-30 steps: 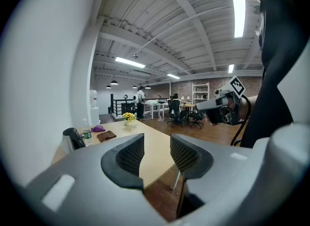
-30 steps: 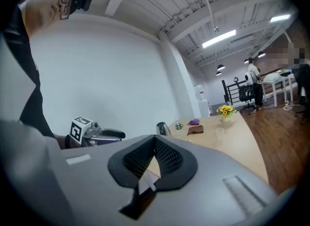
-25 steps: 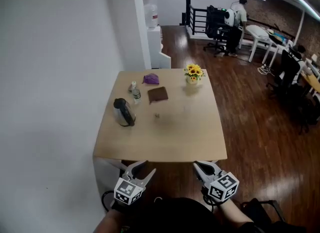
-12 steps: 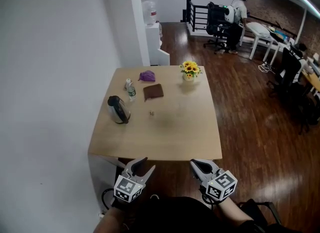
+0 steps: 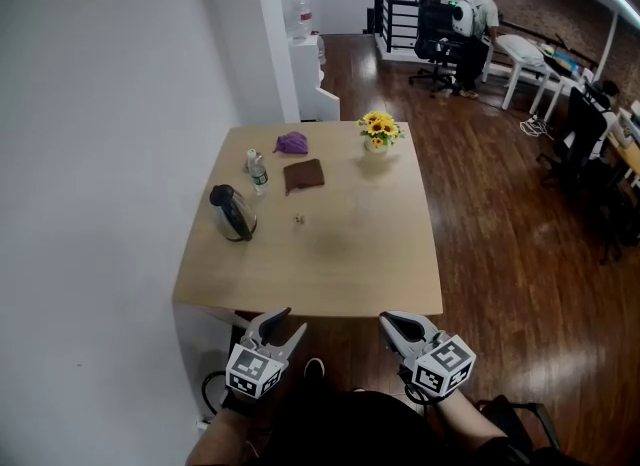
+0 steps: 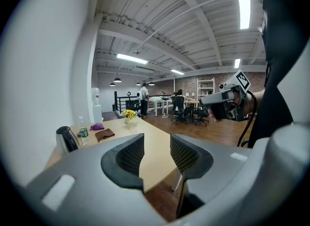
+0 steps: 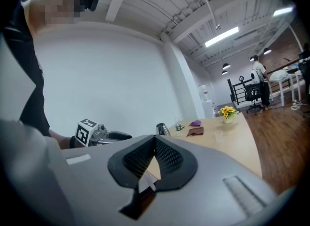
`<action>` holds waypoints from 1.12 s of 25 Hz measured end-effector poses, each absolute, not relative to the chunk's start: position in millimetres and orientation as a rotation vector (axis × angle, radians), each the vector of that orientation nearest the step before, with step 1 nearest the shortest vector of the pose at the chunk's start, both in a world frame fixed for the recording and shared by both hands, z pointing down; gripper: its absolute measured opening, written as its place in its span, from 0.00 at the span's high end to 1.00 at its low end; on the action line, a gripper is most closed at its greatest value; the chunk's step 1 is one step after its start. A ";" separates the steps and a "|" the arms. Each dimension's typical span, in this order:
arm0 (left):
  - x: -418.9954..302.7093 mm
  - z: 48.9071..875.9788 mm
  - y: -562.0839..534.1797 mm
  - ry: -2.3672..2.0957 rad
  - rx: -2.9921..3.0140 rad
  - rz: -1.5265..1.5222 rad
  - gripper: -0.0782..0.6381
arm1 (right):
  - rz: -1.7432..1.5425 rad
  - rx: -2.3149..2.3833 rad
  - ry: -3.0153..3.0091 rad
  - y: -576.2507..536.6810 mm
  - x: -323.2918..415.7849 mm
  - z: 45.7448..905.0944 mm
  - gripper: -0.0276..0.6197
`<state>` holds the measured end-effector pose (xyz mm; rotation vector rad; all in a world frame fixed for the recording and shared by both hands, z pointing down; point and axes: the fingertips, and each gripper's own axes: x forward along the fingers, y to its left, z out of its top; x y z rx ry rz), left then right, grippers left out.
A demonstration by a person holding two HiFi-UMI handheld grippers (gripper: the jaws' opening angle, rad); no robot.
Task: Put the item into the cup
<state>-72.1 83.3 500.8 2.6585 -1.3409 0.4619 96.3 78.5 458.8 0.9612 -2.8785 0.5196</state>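
A small pale item [image 5: 298, 220] lies near the middle of the light wooden table [image 5: 330, 274]. A clear cup [image 7: 218, 135] stands on the table in front of the flower vase in the right gripper view; I cannot make it out in the head view. My left gripper [image 5: 280, 323] [image 6: 156, 140] is open and holds nothing, level with the near table edge. My right gripper [image 5: 392, 322] [image 7: 155, 140] is shut, its pads meeting at the tips, with nothing between them. Both are well short of the item.
On the table's far-left part stand a dark kettle [image 5: 232, 212], a small bottle [image 5: 258, 172], a brown cloth [image 5: 303, 175] and a purple cloth [image 5: 291, 142]. A vase of sunflowers [image 5: 378, 131] is at the far edge. A white wall [image 5: 110, 154] runs along the left; wooden floor lies to the right.
The head view has shifted, so the table sits slightly higher and farther in frame. Both grippers stay low at the near edge, the left slightly lower.
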 end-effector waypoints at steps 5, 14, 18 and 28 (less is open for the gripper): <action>-76.2 504.9 61.0 -1.332 2.666 0.468 0.66 | 0.520 0.954 -2.870 59.0 89.3 465.2 0.95; -97.3 520.7 -15.6 -1.272 2.683 0.459 0.66 | 0.540 1.006 -2.831 -3.2 62.6 471.5 0.95; -113.1 525.3 -56.4 -1.227 2.712 0.459 0.66 | 0.551 1.056 -2.807 -41.0 47.0 476.2 0.95; -160.3 535.3 -145.1 -1.116 2.757 0.476 0.66 | 0.568 1.159 -2.748 -117.9 -4.2 491.2 0.95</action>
